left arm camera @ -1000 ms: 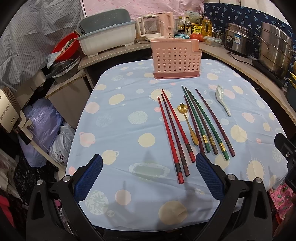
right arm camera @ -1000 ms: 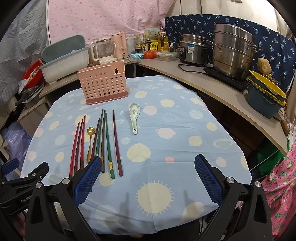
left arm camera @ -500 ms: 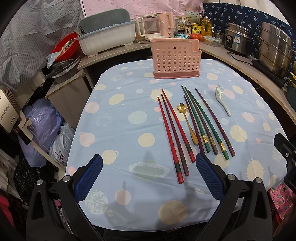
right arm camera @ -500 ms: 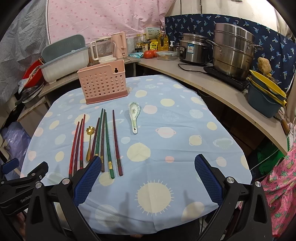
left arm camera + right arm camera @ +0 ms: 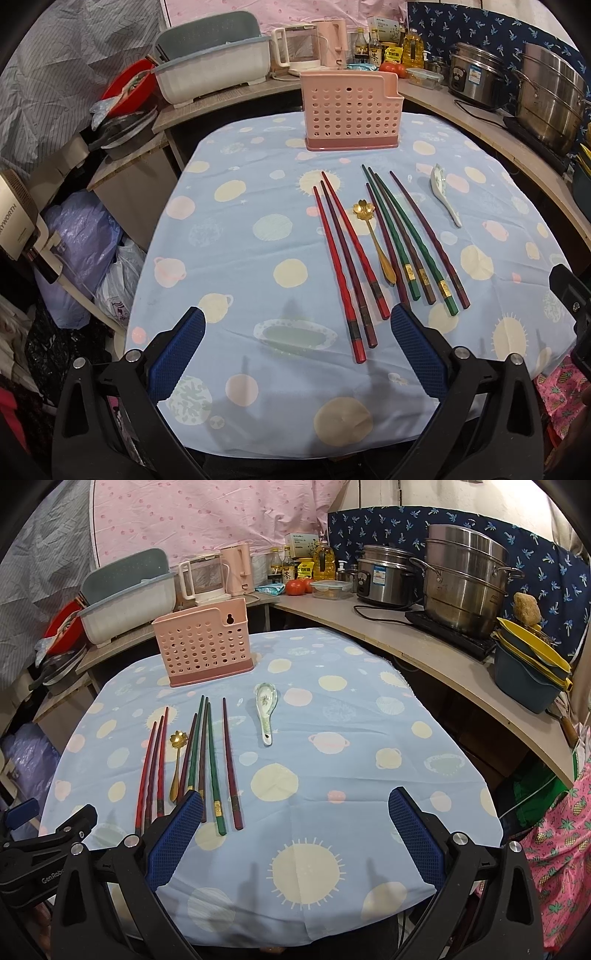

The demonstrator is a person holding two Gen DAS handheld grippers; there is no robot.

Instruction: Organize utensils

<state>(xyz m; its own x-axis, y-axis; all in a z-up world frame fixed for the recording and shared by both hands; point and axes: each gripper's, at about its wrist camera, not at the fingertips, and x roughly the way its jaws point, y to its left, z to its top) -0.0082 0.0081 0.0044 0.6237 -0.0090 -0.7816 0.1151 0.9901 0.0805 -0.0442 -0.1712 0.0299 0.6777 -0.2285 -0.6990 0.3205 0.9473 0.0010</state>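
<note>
Covering the whole work surface, a blue tablecloth (image 5: 229, 236) with pale spots carries every item of the task. At 12 o'clock on it in the left wrist view stands the pink perforated holder (image 5: 351, 110), upright and, so far as can be seen, with nothing in it. Towards 3 o'clock from the table's centre lie the chopsticks in a loose fan, tips toward the holder: the red chopsticks (image 5: 347, 254) nearest the centre, then the green chopsticks (image 5: 402, 243) mixed with dark maroon ones (image 5: 428, 236). Between the red and green groups rests the gold spoon (image 5: 375, 236), its flower bowl toward the holder. Well apart, at 2 o'clock, lies the white ceramic spoon (image 5: 266, 709).

Both tongs are spread wide and hold nothing: the left gripper (image 5: 295, 354) hangs above the near edge, its right-hand pad just beside the chopstick butts; the right gripper (image 5: 295, 834) hangs over bare cloth at 6 o'clock.

Assessment: no item is yet stowed. The step in hand is judged to be a first pick. Recommended: take one matched pair at its thick end, closing squarely across both sticks, since round shafts may roll or scissor; lift clear of neighbours before tipping into the holder.
</note>
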